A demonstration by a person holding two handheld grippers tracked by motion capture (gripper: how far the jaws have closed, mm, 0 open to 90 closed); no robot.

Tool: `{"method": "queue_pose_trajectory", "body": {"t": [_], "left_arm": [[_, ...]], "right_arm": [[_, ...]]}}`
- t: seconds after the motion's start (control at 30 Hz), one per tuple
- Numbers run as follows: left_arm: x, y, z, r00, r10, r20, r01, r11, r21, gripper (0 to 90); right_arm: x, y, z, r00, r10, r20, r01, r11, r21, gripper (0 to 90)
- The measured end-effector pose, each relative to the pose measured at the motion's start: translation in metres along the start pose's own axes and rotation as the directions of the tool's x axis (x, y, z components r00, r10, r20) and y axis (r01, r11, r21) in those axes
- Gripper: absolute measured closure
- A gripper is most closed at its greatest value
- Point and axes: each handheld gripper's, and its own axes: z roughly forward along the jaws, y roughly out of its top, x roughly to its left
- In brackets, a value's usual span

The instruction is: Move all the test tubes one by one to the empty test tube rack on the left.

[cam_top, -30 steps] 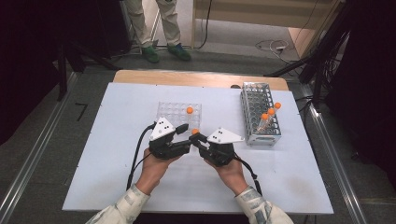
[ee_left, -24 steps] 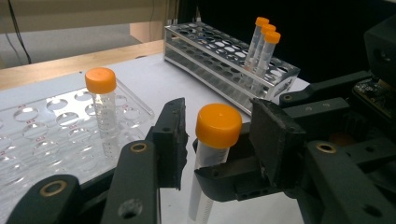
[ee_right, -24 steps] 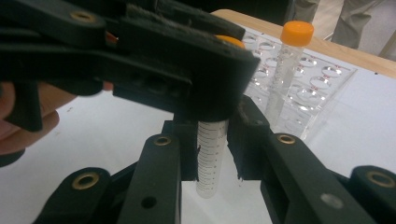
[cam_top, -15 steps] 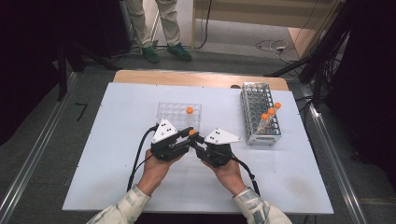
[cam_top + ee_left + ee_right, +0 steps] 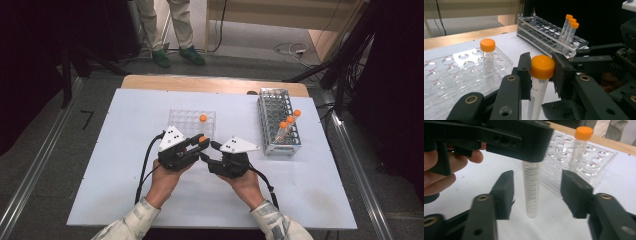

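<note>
A clear tube with an orange cap [image 5: 542,67] stands upright in my left gripper [image 5: 541,72], which is shut on it just below the cap. In the high view this tube [image 5: 202,139] is at the table's middle, between the left gripper [image 5: 200,142] and the right gripper [image 5: 206,151]. My right gripper [image 5: 536,187] is open. Its jaws have just been opening, and the tube's lower body [image 5: 531,192] hangs between them with a gap on each side. The left gripper's black body [image 5: 499,135] covers the tube's top there.
A clear plastic rack [image 5: 185,120] just beyond the grippers holds one orange-capped tube [image 5: 203,118]. A metal wire rack [image 5: 272,107] at the right holds three capped tubes [image 5: 290,120]. A person's legs [image 5: 170,30] stand past the far edge of the table.
Both hands stay at the table's middle. The left gripper's jaws have closed on the tube near its cap, and the right gripper's jaws have come apart from it.
</note>
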Motion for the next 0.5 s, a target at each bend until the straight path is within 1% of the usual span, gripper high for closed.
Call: {"method": "queue_pose_trajectory", "body": {"t": [0.03,0.17,0.3,0.43,0.5], "left_arm": [[0.001,0.0,0.0,1.0,-0.002,-0.004,0.002,1.0,-0.002,69.8],[0.004,0.001,-0.002,0.9999,-0.009,-0.014,0.009,1.0,-0.003,69.8],[0.009,0.001,-0.002,0.9993,-0.025,-0.027,0.025,0.9997,-0.001,69.8],[0.014,0.002,-0.003,0.9984,-0.037,-0.043,0.037,0.9993,-0.006,69.8],[0.017,0.003,-0.004,0.9979,-0.041,-0.05,0.041,0.9992,-0.004,69.8]], "right_arm": [[-0.001,0.0,-0.001,1.0,0.01,0.003,-0.01,1.0,0.001,37.6],[-0.006,-0.001,-0.005,0.9996,0.018,0.022,-0.018,1.0,0.009,31.5],[-0.012,-0.003,-0.01,0.9989,0.033,0.034,-0.033,0.999,0.015,29.8],[-0.018,-0.006,-0.019,0.9982,0.034,0.05,-0.036,0.999,0.023,28.5],[-0.022,-0.008,-0.024,0.9971,0.043,0.063,-0.044,0.999,0.019,27.2]]}}
